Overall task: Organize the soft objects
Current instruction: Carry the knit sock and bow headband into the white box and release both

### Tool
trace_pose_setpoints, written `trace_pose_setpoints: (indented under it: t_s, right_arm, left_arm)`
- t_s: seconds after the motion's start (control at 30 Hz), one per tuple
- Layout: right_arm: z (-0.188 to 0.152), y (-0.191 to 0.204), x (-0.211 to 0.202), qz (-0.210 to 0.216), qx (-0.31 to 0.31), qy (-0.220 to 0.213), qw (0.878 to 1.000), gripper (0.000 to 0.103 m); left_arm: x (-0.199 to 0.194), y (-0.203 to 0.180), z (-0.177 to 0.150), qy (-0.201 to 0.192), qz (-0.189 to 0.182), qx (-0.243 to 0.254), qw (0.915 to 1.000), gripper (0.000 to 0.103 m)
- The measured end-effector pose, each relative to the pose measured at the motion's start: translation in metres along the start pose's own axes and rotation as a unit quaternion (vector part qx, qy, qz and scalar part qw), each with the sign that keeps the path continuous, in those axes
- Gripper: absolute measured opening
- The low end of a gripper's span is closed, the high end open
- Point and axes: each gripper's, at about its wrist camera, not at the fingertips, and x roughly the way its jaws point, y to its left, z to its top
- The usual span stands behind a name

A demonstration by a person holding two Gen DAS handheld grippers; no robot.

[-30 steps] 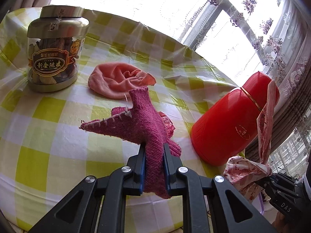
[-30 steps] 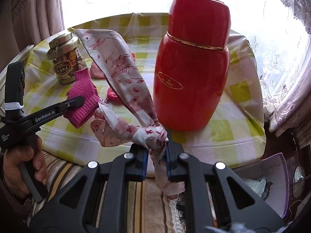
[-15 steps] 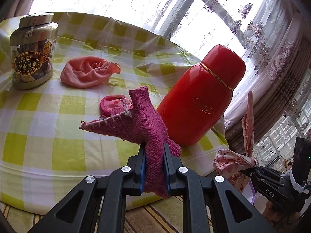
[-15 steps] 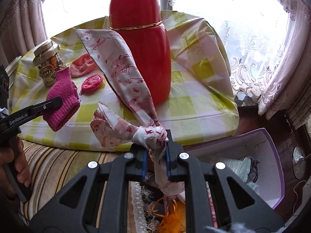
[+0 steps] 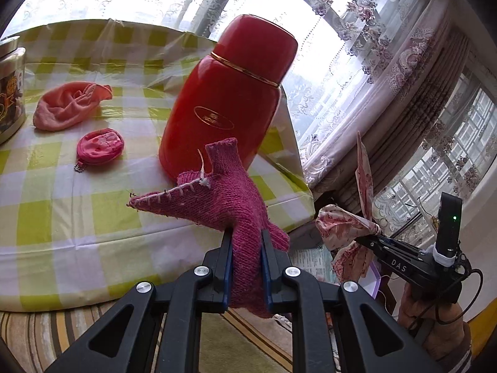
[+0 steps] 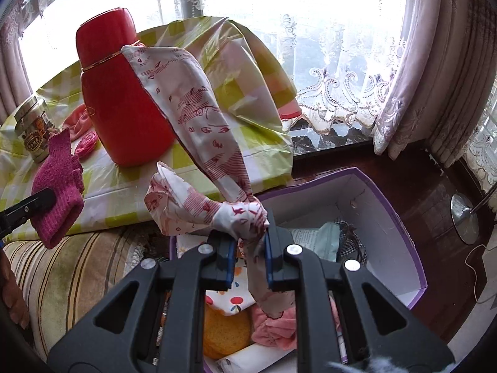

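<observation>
My left gripper is shut on a magenta knitted glove, held in the air off the table's front edge; the glove also shows in the right wrist view. My right gripper is shut on a knotted white scarf with red print, held over an open purple-rimmed box on the floor; the scarf also shows in the left wrist view. The box holds several soft items. A pink cloth and a small pink pouch lie on the table.
A tall red thermos stands on the yellow-checked tablecloth near its right edge. A jar stands at the far left. A striped sofa cushion lies below the table. A lamp base stands on the floor at right.
Both grippers have pulled back and to the right, away from the table, each keeping its cloth. The right gripper now hangs over the open box, which has come fully into view.
</observation>
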Motion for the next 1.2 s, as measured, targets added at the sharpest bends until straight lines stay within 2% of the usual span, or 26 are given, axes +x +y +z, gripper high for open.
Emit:
trace_pose_setpoints:
  t_s: [0.27,0.57,0.63,0.7,0.8,1.07,1.2]
  right_arm:
    - [-0.003,-0.034,-0.003,-0.023,0.028,-0.006,0.999,0.018]
    - [-0.002,-0.066,-0.011,-0.07,0.041,-0.021,0.996,0.019]
    - [-0.003,-0.07,-0.012,-0.076,0.046,-0.021,0.996,0.022]
    - [-0.003,-0.074,-0.011,-0.083,0.05,-0.018,0.995,0.039]
    - [-0.004,-0.078,-0.01,-0.082,0.054,-0.016,0.995,0.052]
    - [-0.007,-0.081,-0.008,-0.075,0.058,-0.008,0.995,0.056]
    - [-0.006,-0.071,-0.011,-0.055,0.045,-0.012,0.997,0.059]
  left_arm:
    - [0.023,-0.046,-0.012,0.036,-0.028,0.04,0.9982,0.016]
    - [0.045,-0.079,-0.017,0.059,-0.052,0.064,0.9948,0.016]
    - [0.049,-0.087,-0.017,0.062,-0.061,0.069,0.9938,0.017]
    - [0.054,-0.093,-0.018,0.071,-0.065,0.076,0.9924,0.026]
    - [0.06,-0.098,-0.019,0.079,-0.065,0.083,0.9913,0.034]
    - [0.062,-0.095,-0.02,0.083,-0.06,0.07,0.9923,0.035]
    - [0.058,-0.091,-0.02,0.08,-0.059,0.064,0.993,0.035]
